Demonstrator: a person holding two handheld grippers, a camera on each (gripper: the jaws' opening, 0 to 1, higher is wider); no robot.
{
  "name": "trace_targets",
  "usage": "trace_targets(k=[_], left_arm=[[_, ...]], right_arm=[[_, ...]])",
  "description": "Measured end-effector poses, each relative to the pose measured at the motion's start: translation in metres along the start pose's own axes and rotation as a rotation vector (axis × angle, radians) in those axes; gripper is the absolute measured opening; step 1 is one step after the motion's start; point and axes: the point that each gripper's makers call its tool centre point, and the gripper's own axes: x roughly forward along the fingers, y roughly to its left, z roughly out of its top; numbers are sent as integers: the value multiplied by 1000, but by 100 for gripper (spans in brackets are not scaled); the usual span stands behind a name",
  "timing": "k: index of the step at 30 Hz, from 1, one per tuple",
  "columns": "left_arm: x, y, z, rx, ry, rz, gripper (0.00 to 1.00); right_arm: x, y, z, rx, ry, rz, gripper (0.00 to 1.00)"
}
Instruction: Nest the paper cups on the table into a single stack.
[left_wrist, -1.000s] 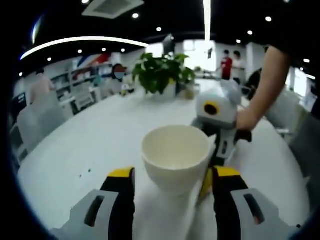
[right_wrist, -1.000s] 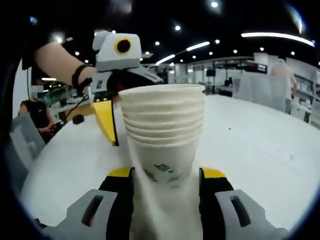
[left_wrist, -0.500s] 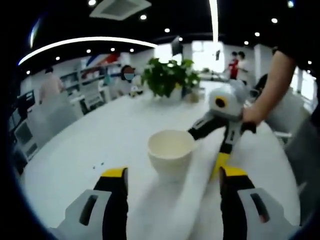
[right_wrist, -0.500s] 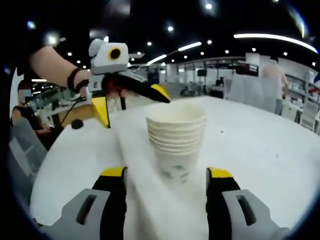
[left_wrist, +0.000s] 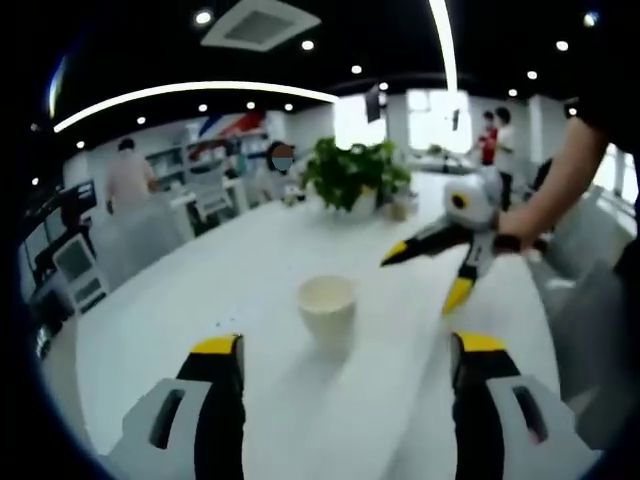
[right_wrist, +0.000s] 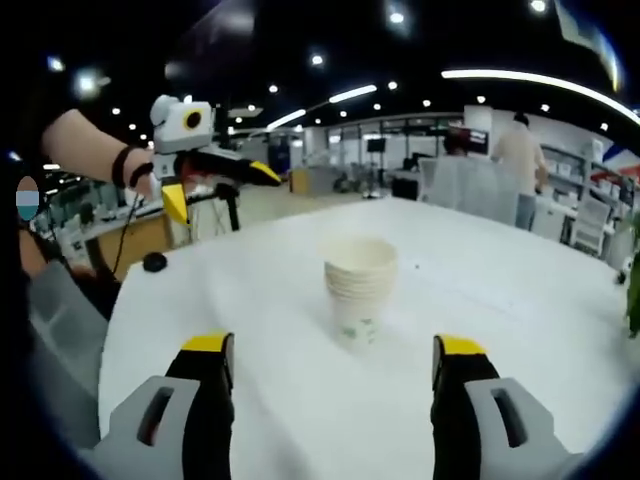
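Both grippers, left gripper (left_wrist: 340, 350) and right gripper (right_wrist: 326, 350), hold their fingers wide and empty above the white worktop (right_wrist: 520, 330). Beyond them the nested stack of paper cups (right_wrist: 360, 290) stands upright mid-worktop, apparently complete. It looks light, thin-walled and easily crushed; any grip belongs low on the stiffer layered sides.

Big office room, dark ceiling (left_wrist: 130, 40) with small round lights and long bright light strips (left_wrist: 190, 90); white table (left_wrist: 250, 250); green plant (left_wrist: 355, 175); bright window (left_wrist: 440, 110); shelves (left_wrist: 190, 165) far back
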Motion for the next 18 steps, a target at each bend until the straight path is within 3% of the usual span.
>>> trace_targets(k=[4, 9, 18], left_arm=[[-22, -13, 3, -9, -1, 12, 86], [-46, -27, 2, -7, -10, 24, 88], [-72, -42, -22, -100, -5, 63, 94]], right_arm=[[-21, 11, 14, 44, -35, -28, 88], [-49, 31, 27, 22, -57, -64, 89], [-65, 50, 11, 21, 0, -95, 96]])
